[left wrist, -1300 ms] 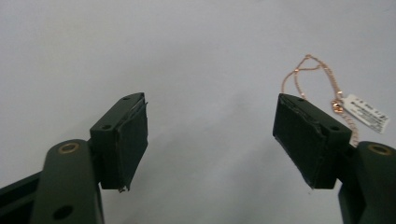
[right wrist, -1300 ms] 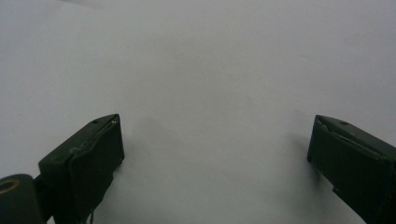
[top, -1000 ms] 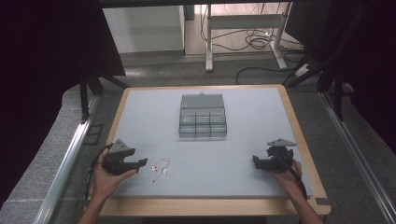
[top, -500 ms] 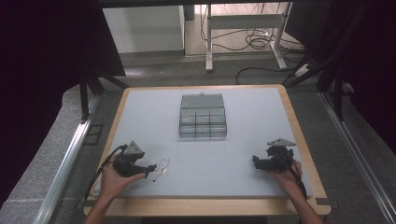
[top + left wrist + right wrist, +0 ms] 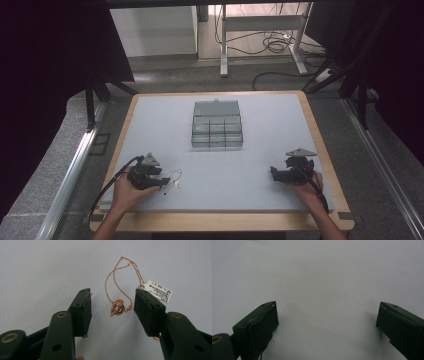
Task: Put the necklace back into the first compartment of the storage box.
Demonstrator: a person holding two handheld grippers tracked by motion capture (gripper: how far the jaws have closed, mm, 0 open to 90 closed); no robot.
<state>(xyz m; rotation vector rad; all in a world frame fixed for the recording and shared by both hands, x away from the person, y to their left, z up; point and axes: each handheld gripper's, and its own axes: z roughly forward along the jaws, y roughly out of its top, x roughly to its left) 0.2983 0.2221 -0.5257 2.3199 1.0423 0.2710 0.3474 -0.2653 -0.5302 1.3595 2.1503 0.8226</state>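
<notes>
While the left gripper [image 5: 112,312] is set low over the grey mat, its jaws, just closing, are seen half-narrowed w/ the thin rose-gold chain necklace [image 5: 119,307] between them, pads not yet pressing. Pick-up step is judged in hand; next, jaws need closing on the pendant. R gripper [image 5: 327,320] is held wide, empty. Farther off, the clear plastic compartment box [image 5: 217,125] is seen mid-table.

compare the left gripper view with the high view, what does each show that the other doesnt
Left gripper view alone: the ring pendant and the print on the white tag. The left claw has just been closing, with the pendant between its pads, not yet pinched.

High view alone: the clear compartment box, the right claw, both hands.

Both: the necklace on the grey mat.
</notes>
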